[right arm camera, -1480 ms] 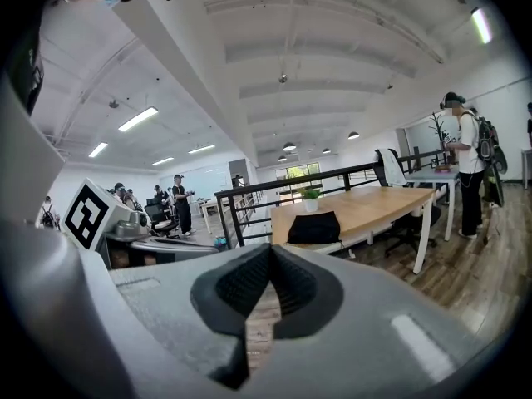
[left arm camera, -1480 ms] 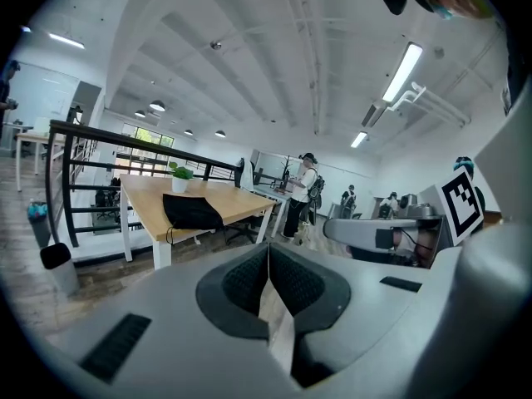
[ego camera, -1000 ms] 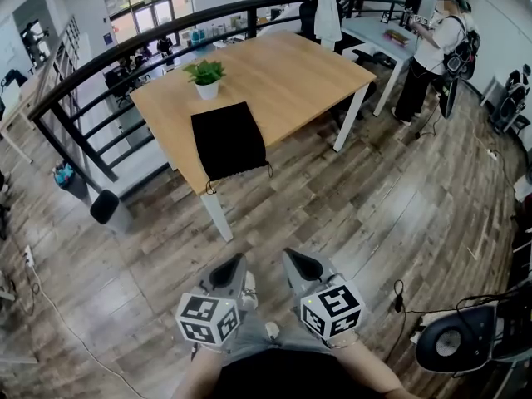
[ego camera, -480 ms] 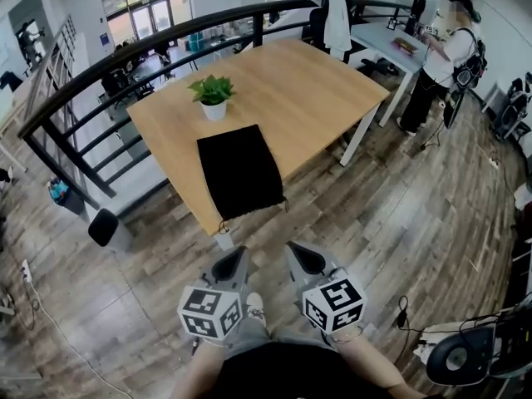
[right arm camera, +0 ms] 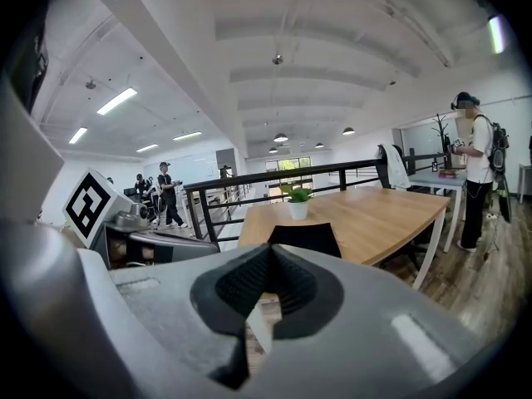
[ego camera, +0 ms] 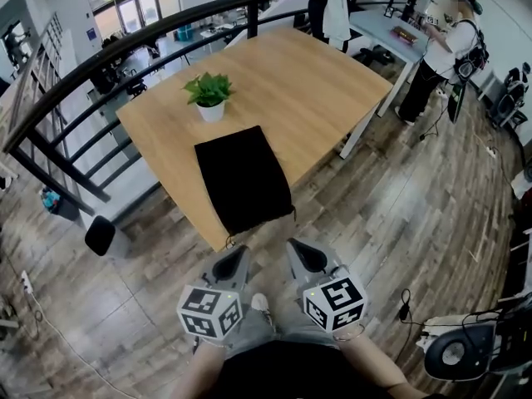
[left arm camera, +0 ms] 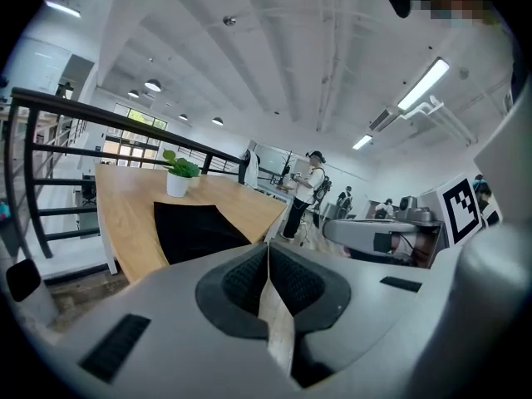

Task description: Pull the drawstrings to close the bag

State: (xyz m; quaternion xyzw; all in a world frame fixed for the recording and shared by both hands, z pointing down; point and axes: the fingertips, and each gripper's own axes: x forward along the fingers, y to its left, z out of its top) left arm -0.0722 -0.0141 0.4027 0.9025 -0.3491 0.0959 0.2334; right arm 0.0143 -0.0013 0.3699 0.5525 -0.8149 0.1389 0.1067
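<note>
Head view, bag (ego camera: 243, 179) on table (ego camera: 316, 81), wood floor (ego camera: 399, 214), L gripper (ego camera: 236, 256), R gripper (ego camera: 298, 250), fingers closed

grey grippers, checkered cubes, dark top underneath

left gripper (ego camera: 239, 254) and right gripper (ego camera: 294, 246) both show smooth pale-grey shells tapering to a wedge, each with a black hollow around ribbed black pads (left arm camera: 245, 277), and there's a dark oblong slot (left arm camera: 115, 346) set in the shell's shoulder. left cube (ego camera: 208, 311) and right cube (ego camera: 334, 303) are white with black square markers, a different pattern on each face. the person's in a black top (ego camera: 291, 376) and grey legwear (ego camera: 249, 327), with a white shoe (ego camera: 260, 302) peeking out between the cubes.
</note>
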